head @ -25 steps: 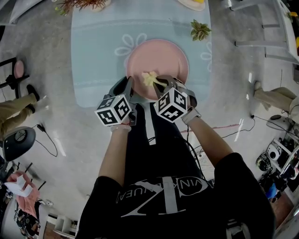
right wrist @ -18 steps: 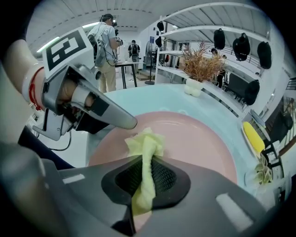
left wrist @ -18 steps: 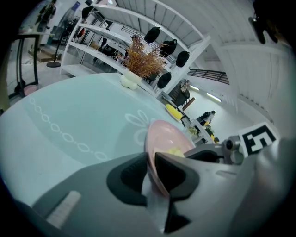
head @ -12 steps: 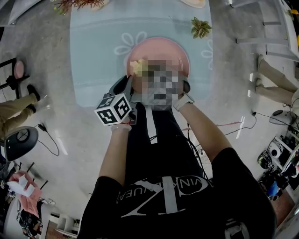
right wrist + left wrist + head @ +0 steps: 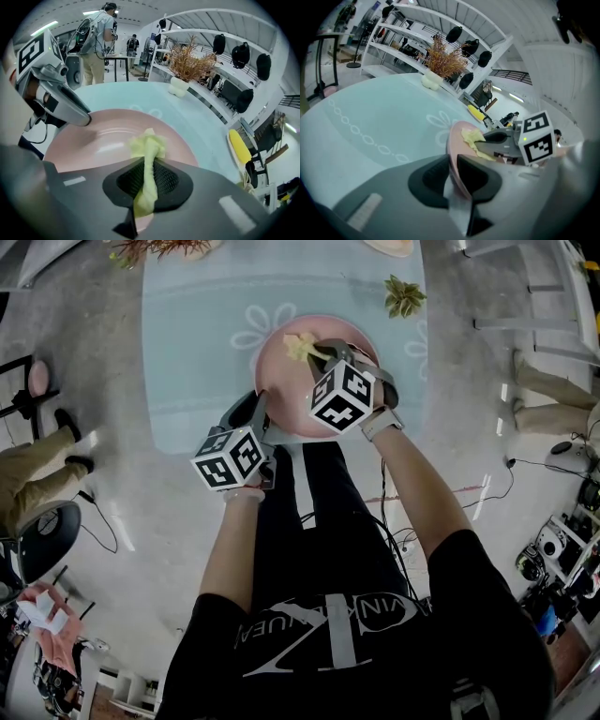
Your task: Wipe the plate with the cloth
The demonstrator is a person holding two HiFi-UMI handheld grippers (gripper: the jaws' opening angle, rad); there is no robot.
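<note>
Left gripper (image 5: 454, 173) clamps the stiff, probably breakable plate (image 5: 93, 136) at its lower rim. Right gripper (image 5: 148, 178) pinches the soft, limp cloth (image 5: 149, 144).

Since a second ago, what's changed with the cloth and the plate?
The right gripper, shut on the yellow cloth, swept it across the pink plate: from the near middle, out to the left, then to the far side. The left gripper stays clamped on the near rim, and the plate has not shifted.
</note>
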